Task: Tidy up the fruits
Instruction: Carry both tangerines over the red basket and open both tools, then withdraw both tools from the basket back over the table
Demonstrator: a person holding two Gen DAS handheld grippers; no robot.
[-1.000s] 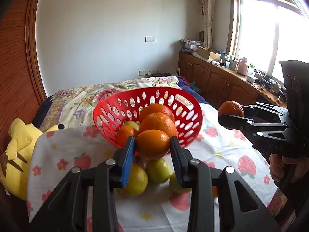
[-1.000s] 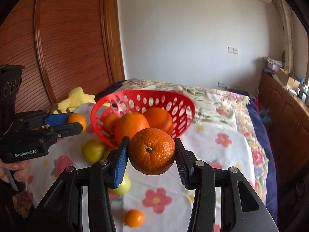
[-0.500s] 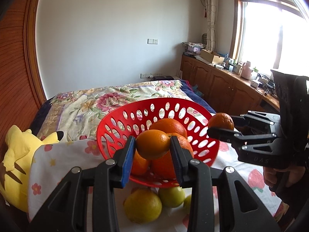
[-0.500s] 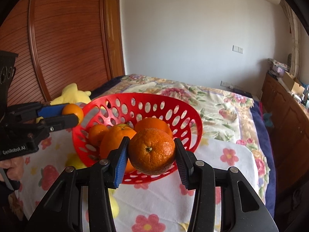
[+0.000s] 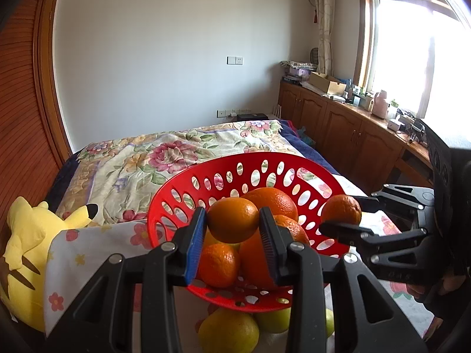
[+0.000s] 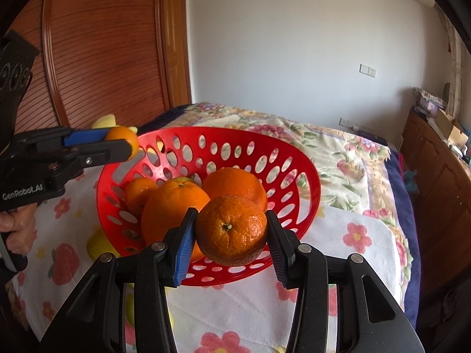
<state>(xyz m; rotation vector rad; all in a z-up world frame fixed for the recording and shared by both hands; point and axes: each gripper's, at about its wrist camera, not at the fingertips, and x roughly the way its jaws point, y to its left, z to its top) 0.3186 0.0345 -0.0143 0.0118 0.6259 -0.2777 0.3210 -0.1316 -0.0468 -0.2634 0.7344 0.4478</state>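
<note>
A red perforated basket (image 5: 223, 176) (image 6: 235, 138) holds several oranges on a flower-print cloth. My left gripper (image 5: 232, 235) is shut on an orange (image 5: 232, 219) and holds it over the basket's near rim; it shows at the left of the right wrist view (image 6: 117, 144). My right gripper (image 6: 231, 235) is shut on a second orange (image 6: 231, 229) over the basket's near edge; it shows at the right of the left wrist view (image 5: 341, 217). Yellow-green fruits (image 5: 228, 329) lie on the cloth below the basket.
A yellow plush toy (image 5: 26, 247) lies left of the cloth (image 6: 347, 259). A floral bedspread (image 5: 176, 153) stretches behind the basket. Wooden cabinets (image 5: 353, 135) run along the right wall, a wooden wardrobe (image 6: 103, 58) on the left.
Both grippers have carried their oranges forward and up, from short of the basket to over its near rim. The loose fruits have dropped lower in view.
</note>
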